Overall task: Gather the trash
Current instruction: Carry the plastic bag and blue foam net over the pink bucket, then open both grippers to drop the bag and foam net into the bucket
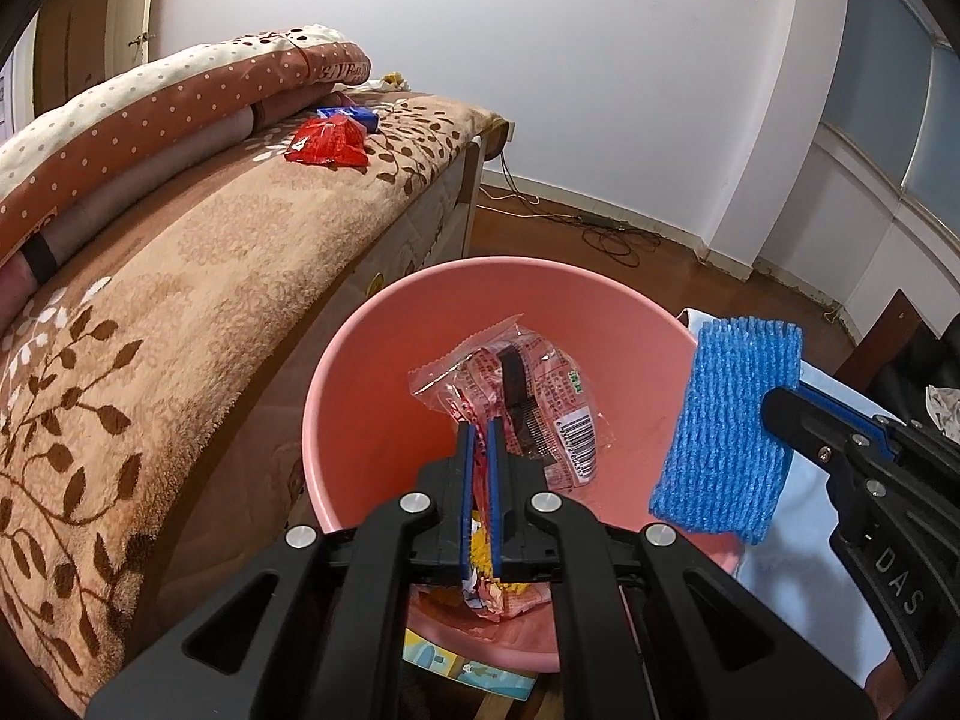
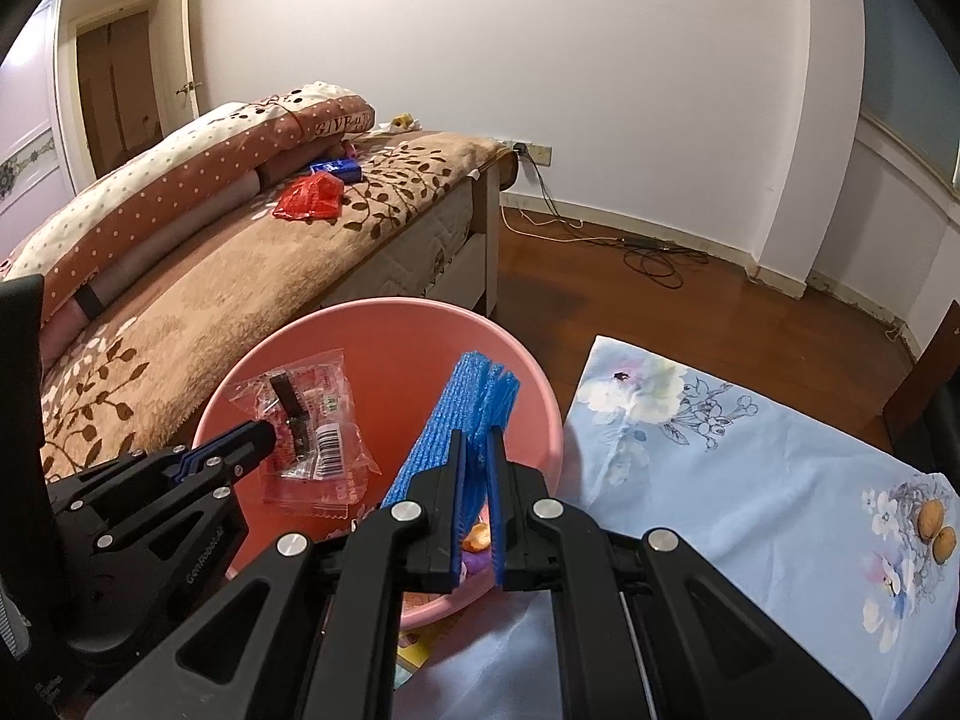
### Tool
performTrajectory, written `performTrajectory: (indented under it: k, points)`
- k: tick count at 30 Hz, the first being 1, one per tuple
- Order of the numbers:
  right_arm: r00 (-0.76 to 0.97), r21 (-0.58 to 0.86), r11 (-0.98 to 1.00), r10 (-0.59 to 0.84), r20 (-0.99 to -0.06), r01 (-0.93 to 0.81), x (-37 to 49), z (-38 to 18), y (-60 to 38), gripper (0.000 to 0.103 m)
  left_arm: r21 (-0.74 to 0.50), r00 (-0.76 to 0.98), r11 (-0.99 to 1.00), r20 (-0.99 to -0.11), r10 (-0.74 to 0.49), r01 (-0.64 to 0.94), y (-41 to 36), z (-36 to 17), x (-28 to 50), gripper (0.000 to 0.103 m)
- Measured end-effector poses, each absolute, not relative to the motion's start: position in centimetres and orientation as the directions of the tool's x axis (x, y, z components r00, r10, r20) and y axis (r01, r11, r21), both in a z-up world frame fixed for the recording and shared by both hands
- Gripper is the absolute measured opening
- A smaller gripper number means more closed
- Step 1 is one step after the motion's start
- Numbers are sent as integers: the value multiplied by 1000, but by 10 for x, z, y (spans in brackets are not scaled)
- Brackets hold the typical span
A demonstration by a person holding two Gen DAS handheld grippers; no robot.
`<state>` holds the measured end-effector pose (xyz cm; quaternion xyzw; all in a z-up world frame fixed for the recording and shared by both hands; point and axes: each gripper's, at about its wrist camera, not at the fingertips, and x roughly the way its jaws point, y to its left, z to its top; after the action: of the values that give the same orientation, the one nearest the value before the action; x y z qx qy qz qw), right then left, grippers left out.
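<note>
A pink plastic bin (image 1: 336, 384) (image 2: 384, 330) stands on the floor beside the bed. My left gripper (image 1: 479, 427) (image 2: 264, 435) is shut on a clear and red snack wrapper (image 1: 540, 384) (image 2: 318, 420), held over the bin's mouth. My right gripper (image 2: 475, 435) (image 1: 774, 408) is shut on a blue foam net sleeve (image 2: 462, 414) (image 1: 732, 420), which hangs over the bin's right rim. Other scraps (image 1: 498, 591) lie at the bin's bottom. On the bed lie a red wrapper (image 1: 329, 143) (image 2: 309, 197) and a blue packet (image 1: 351, 114) (image 2: 336, 168).
The bed (image 1: 180, 276) with a brown leaf-pattern blanket fills the left side, with a folded dotted quilt (image 1: 150, 114) on it. A pale blue floral cloth (image 2: 750, 468) lies to the right of the bin. Cables (image 2: 654, 258) trail on the wooden floor by the wall.
</note>
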<state>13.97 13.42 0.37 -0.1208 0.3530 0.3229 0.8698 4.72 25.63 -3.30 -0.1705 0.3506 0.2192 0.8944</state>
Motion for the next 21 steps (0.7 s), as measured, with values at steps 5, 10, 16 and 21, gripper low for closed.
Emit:
performTrajectory:
  k: [5,10,16,21]
  points:
    - [532,28,755,487,-693,-656,139,3,136,21,-155,650,845,-713,263,-512,258,-35,49,6]
    - [527,38,749,501,-687,-662,138,5,134,30,-160,636,841,-729,253,-517,260,-38,50,6]
    - [522,52,748,509,-685,-662,137,5,128,31,-184,645,840,-728,232,-510,263,-38,49,8]
    - [521,66,749,519,-677,-660,134,8,118,39,-207,662,835,-715,227,-510,262,-33,45,57]
